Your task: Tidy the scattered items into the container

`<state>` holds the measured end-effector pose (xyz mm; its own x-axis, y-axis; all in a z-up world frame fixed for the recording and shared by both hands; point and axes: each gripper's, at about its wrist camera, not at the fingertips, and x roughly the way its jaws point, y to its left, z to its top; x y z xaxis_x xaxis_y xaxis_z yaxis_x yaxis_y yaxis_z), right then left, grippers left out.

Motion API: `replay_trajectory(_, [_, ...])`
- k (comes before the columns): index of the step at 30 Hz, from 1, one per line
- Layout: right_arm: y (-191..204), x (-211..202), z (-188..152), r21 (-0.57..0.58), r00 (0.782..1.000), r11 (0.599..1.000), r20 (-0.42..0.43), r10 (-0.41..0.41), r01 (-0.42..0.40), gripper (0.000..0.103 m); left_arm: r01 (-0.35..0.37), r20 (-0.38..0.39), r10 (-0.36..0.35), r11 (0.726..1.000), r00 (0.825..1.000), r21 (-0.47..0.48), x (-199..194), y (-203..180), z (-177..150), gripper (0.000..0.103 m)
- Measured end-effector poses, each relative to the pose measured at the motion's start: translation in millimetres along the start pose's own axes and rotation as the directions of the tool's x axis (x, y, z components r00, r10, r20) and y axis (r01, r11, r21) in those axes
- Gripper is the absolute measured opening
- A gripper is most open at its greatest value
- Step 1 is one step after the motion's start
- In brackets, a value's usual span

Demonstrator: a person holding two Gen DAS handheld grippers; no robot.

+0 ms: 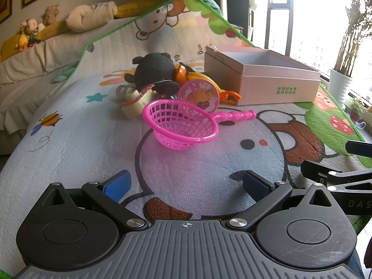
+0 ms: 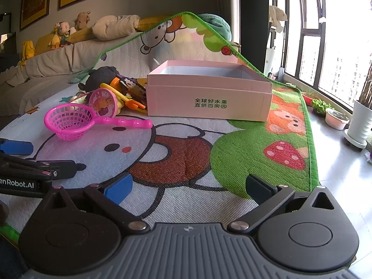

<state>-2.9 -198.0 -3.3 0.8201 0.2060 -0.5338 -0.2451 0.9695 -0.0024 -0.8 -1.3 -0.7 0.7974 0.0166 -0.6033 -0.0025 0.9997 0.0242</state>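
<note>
A living room with a sofa [image 1: 34,53] along the wall and bright windows holds a cartoon play mat [image 2: 244,158] spread on the floor and running up against the sofa. On the mat an open pink box [image 2: 209,97] sits near the far edge, empty as far as can be seen. Just beside its left wall lies a pile of toys: a black plush [image 1: 154,69], a round pink disc [image 1: 198,94], a cream toy [image 1: 136,104] and orange and yellow plastic pieces [image 1: 229,95]. A pink net scoop [image 1: 183,125] lies in front of the pile, handle pointing toward the box. The left gripper [image 1: 186,183] hovers low over the mat facing the scoop, fingers spread wide and empty. The right gripper [image 2: 188,184] is alongside, facing the box, fingers also wide apart and holding nothing. Nothing looks packed yet. The scoop's thin rim could slip or tip out of a shallow pinch, and reaching past it may knock the pile about. The two grippers are close, so they could collide.
</note>
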Motion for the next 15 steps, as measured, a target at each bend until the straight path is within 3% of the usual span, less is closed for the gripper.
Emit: replay_trajectory(15, [1.8, 0.3, -0.9, -0.004, 1.0, 1.0, 0.005, -0.003, 0.003, 0.103, 0.0, 0.001, 0.0, 1.0, 1.0, 0.0, -0.1, -0.1, -0.2, 0.103])
